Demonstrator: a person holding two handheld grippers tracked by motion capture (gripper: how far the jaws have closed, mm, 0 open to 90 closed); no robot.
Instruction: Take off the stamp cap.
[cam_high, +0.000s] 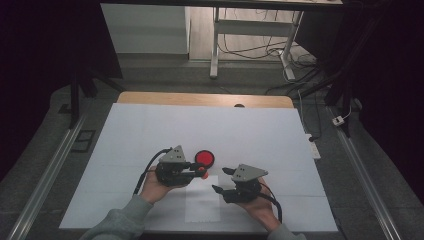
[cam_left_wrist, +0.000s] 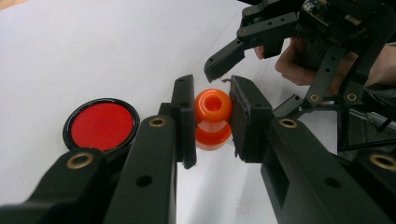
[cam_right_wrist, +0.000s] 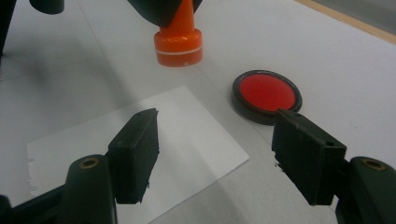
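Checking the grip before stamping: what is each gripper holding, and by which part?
The left gripper clamps the orange stamp by its knob handle; the right gripper holds nothing.

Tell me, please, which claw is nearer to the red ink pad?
Left. The left claw, shut on the orange stamp, is just beside the red ink pad. The right claw is open, farther off, over the paper sheet.

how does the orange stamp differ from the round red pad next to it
The orange stamp stands tall and waisted, with a knob on top; the red ink pad is a flat, low disc. The stamp is clamped between the left gripper fingers, while the pad lies free on the white table cover. The stamp is orange all over with a pale ring at its base; the pad is red inside a black rim. Both are round.
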